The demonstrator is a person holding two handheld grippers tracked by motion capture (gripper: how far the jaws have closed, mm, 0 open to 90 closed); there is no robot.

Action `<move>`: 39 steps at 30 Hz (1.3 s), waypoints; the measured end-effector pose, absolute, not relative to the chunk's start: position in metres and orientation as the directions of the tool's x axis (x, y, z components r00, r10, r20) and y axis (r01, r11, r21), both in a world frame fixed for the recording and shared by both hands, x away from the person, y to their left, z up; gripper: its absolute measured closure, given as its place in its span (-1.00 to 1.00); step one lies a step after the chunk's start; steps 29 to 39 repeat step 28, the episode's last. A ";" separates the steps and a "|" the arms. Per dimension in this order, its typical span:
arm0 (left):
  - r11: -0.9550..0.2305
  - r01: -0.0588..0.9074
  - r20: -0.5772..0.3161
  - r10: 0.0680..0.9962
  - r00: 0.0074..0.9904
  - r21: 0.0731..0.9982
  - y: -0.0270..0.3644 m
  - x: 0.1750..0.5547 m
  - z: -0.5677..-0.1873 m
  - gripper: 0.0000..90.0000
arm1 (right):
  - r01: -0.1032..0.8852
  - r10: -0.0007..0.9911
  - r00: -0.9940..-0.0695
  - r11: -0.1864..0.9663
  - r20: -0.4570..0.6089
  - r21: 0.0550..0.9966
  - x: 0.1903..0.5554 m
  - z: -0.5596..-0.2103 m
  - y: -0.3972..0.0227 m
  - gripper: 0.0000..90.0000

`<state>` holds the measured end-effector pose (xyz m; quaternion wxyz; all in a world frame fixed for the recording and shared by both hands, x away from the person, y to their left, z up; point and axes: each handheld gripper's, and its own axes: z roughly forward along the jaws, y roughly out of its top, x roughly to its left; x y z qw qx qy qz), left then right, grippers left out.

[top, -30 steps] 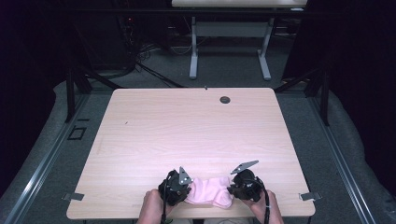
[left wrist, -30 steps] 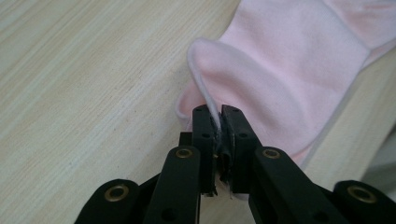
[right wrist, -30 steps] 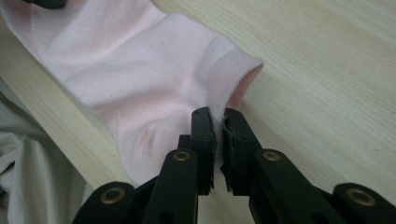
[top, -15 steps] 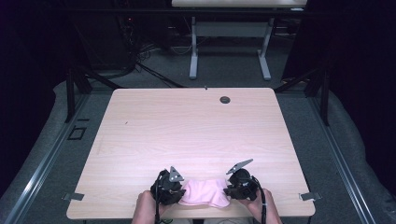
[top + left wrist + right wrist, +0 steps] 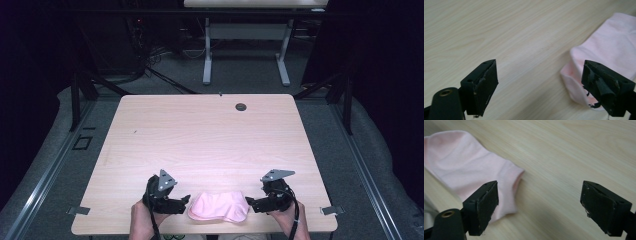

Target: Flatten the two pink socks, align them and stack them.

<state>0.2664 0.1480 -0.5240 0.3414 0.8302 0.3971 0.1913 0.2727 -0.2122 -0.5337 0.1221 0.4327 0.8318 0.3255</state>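
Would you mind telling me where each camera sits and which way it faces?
High view: above the person's side, looking forward and down on the table; forearms, left tongs and right tongs show.
Left gripper view: rides the left tongs, looking along open jaws at tabletop.
Right gripper view: rides the right tongs, jaws open.
All share the pink cloth.

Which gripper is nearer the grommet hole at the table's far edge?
Right. The right gripper sits diagonally below the grommet hole; the left gripper is farther off to the left.
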 end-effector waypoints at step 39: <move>-0.319 0.627 0.001 0.892 0.453 0.711 0.225 0.297 -0.592 -1.00 | 0.650 0.929 -0.371 0.254 0.007 0.716 0.285 -0.591 -0.295 -1.00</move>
